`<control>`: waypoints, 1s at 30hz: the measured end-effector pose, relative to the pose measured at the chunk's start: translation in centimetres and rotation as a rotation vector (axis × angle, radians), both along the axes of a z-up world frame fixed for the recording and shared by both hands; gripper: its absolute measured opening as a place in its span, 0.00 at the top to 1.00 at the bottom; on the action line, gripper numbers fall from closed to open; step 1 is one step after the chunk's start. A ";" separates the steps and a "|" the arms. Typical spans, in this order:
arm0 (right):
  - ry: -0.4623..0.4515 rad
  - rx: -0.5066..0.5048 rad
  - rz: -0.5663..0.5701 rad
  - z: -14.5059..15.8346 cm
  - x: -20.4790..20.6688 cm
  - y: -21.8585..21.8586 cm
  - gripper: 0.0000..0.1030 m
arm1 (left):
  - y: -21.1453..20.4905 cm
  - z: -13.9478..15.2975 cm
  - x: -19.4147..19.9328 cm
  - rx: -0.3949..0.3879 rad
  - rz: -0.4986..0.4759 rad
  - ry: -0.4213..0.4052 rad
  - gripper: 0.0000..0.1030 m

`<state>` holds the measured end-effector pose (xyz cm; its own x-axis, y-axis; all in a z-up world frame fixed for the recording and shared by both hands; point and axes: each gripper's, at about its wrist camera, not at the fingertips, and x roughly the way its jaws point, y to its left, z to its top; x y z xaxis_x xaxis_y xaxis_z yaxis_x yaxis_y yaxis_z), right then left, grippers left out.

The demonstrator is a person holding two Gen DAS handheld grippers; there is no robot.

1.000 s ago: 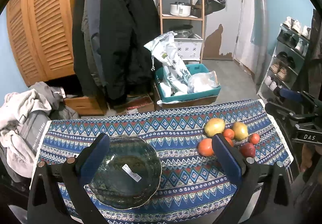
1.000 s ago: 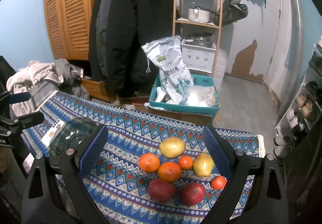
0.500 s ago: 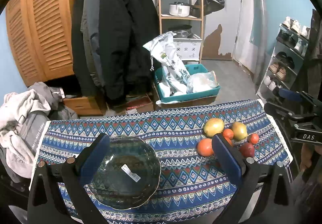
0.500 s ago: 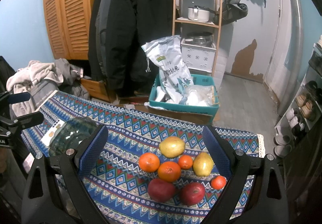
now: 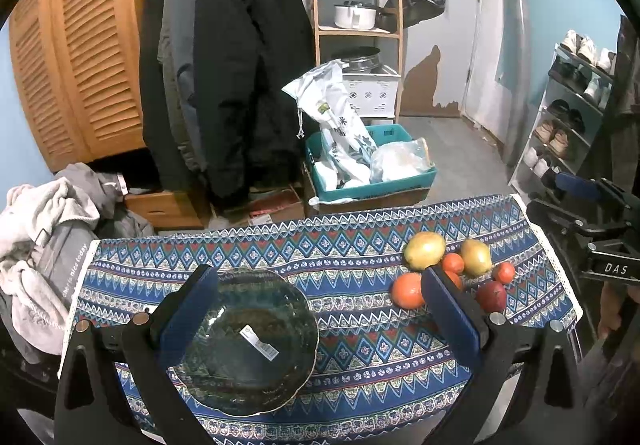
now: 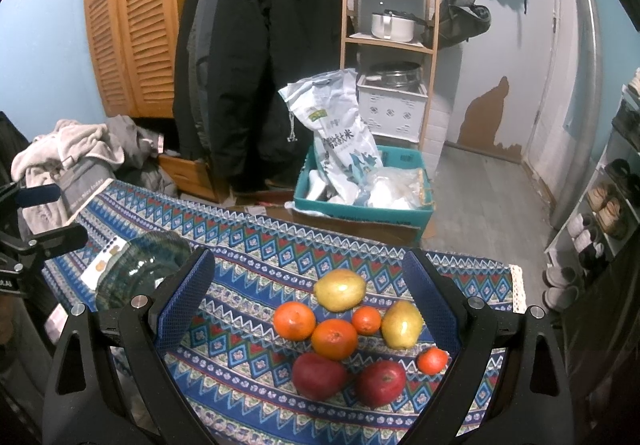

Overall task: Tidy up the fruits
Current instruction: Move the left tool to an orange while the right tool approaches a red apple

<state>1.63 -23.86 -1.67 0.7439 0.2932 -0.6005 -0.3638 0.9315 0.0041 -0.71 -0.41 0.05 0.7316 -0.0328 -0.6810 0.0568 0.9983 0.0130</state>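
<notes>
While both grippers hang spread and empty above the worktop [image 5: 360,365], nothing has been lifted yet. The left gripper [image 5: 316,317] frames the glass bowl [image 5: 244,341]; the right gripper [image 6: 308,301] frames the fruit [image 6: 348,329], a tight cluster of pears, oranges and apples touching one another, well apart from the bowl. Closing on one piece will likely nudge its neighbours, and round fruit could roll off the near edge. The small tangerine [image 6: 432,360] sits closest to that risk.
</notes>
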 end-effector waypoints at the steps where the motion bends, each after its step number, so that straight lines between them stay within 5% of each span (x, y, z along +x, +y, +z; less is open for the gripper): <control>1: 0.000 0.000 -0.001 -0.1 0.0 -0.1 0.10 | -0.1 -0.1 0.0 0.001 -0.002 0.000 0.01; 22: 0.073 -0.037 -0.098 -1.5 1.1 -2.5 0.10 | -2.3 -2.9 2.0 0.021 -0.067 0.046 0.01; 30: 0.171 -0.074 -0.180 -4.6 2.7 -5.0 0.10 | -4.0 -7.2 4.3 -0.009 -0.118 0.186 0.01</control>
<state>4.32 -28.88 -6.30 0.6660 0.1159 -0.7369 -0.1920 0.9812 -0.0192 3.59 -4.40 -7.19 0.5838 -0.1169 -0.8034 0.1736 0.9847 -0.0171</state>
